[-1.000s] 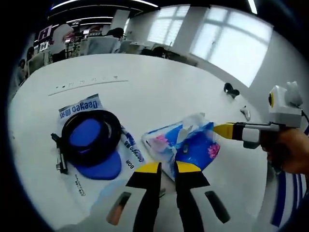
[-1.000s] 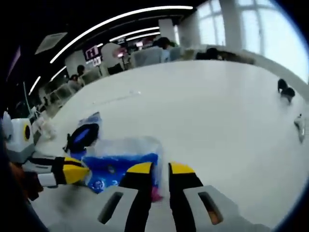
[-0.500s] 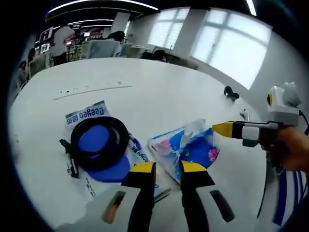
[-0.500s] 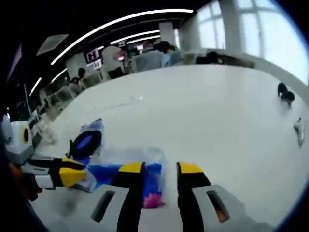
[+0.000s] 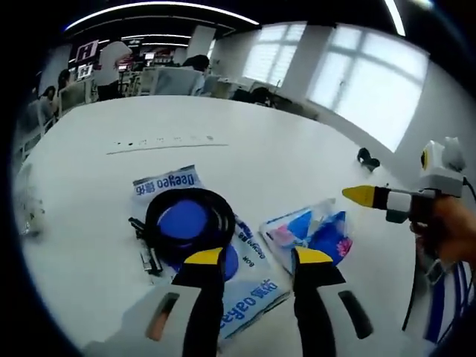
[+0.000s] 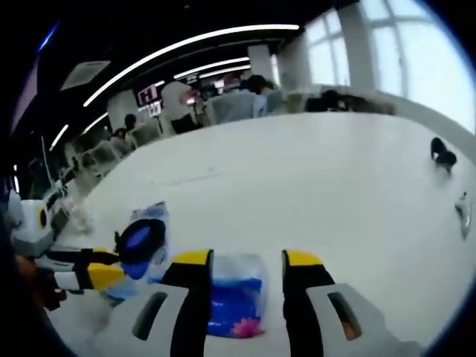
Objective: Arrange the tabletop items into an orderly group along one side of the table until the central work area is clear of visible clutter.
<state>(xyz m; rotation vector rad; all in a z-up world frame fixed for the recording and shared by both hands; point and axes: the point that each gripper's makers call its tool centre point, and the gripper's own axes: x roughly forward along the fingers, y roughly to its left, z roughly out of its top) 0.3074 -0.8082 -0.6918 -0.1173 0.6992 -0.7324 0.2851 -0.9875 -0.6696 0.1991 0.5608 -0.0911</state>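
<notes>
In the left gripper view we see our left gripper (image 5: pixel 253 256) with jaws spread and nothing between them, above the blue-and-white printed plastic bag (image 5: pixel 242 286) on the white table (image 5: pixel 89 223). A black coiled cable (image 5: pixel 186 223) around a blue disc lies on that bag at 11 o'clock from the jaws. The clear blue-and-pink plastic packet (image 5: pixel 312 232) sits at 1 o'clock. In the right gripper view, the right gripper (image 6: pixel 245 259) is also spread, framing the packet without touching it.
</notes>
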